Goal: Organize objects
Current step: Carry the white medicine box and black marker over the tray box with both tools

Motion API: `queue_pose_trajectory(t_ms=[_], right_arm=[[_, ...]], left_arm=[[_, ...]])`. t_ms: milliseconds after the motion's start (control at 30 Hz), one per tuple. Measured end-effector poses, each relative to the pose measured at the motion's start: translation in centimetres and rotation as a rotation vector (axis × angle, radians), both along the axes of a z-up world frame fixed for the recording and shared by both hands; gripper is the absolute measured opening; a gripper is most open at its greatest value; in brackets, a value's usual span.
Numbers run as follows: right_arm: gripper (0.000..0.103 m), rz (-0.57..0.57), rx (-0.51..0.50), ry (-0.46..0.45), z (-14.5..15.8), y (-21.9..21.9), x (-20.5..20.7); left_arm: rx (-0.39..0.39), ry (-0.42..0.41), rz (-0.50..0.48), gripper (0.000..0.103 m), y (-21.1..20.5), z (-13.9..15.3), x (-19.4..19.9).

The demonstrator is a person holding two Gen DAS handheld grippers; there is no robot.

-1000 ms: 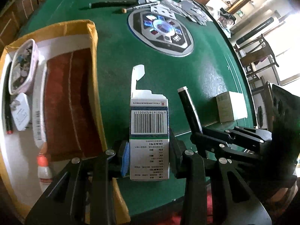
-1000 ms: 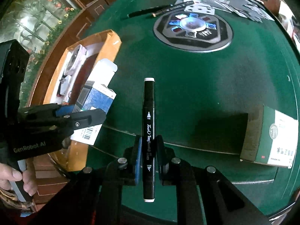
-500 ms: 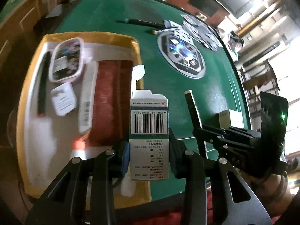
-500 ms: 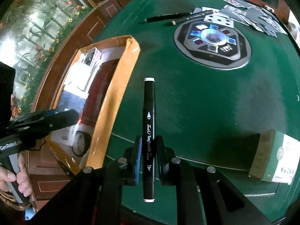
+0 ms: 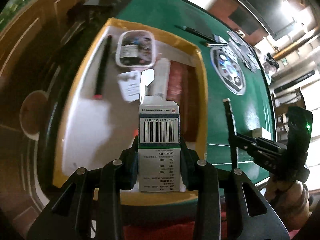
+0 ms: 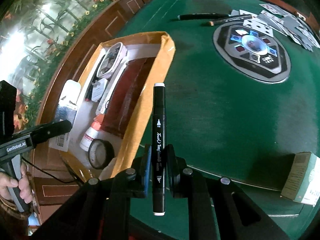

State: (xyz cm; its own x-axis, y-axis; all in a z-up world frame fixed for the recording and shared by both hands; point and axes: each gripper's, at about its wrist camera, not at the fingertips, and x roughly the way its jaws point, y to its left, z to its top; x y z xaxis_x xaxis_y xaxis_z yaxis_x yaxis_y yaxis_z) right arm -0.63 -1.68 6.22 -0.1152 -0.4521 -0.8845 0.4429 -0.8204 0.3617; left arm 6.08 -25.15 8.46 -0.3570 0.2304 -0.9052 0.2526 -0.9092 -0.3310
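Left gripper (image 5: 159, 160) clamped on carton (image 5: 159, 138) – over the tray (image 5: 201, 92); right gripper (image 6: 159, 165) clamped on marker (image 6: 159, 138) – over table edge.

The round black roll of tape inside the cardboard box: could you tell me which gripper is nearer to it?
Left. The left gripper, holding a small carton, hangs over the cardboard box near the tape; the right gripper, holding a marker, is over the green table beside the box.

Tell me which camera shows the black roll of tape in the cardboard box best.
The right wrist view: the tape roll lies in plain sight at the near end of the cardboard box, beside a white bottle. In the left wrist view the held carton and gripper hide that corner.
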Motion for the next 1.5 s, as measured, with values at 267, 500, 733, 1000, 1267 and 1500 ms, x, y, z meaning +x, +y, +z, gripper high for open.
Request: queue_pose_trajectory(t_ms=[267,500,733,1000,1267,1500], right_arm=[[0.013,0.027,-0.006,-0.001,0.0,-1.4,0.3],[0.013,0.026,-0.005,-0.003,0.0,-2.0,0.7],[0.013,0.016,-0.022,-0.009,0.1,-2.8,1.3],[0.013,-0.019,-0.048,-0.006,0.3,-4.2,1.5],[0.013,-0.042,-0.069,-0.023,0.1,-6.9,1.3],[0.013,-0.071,-0.102,-0.030,1.1,-10.5,-1.2]], left_arm=[[-0.017,-0.035,0.043,0.034,-3.0,-1.2,0.7],[-0.029,-0.053,0.054,0.034,-4.5,-1.9,0.7],[-0.043,-0.080,0.017,0.034,-4.8,-2.6,0.5],[-0.049,-0.121,-0.030,0.034,-5.3,-3.9,0.7],[-0.056,-0.120,-0.077,0.034,-5.7,-4.3,1.0],[-0.050,-0.122,-0.108,0.034,-5.9,-5.2,1.1]])
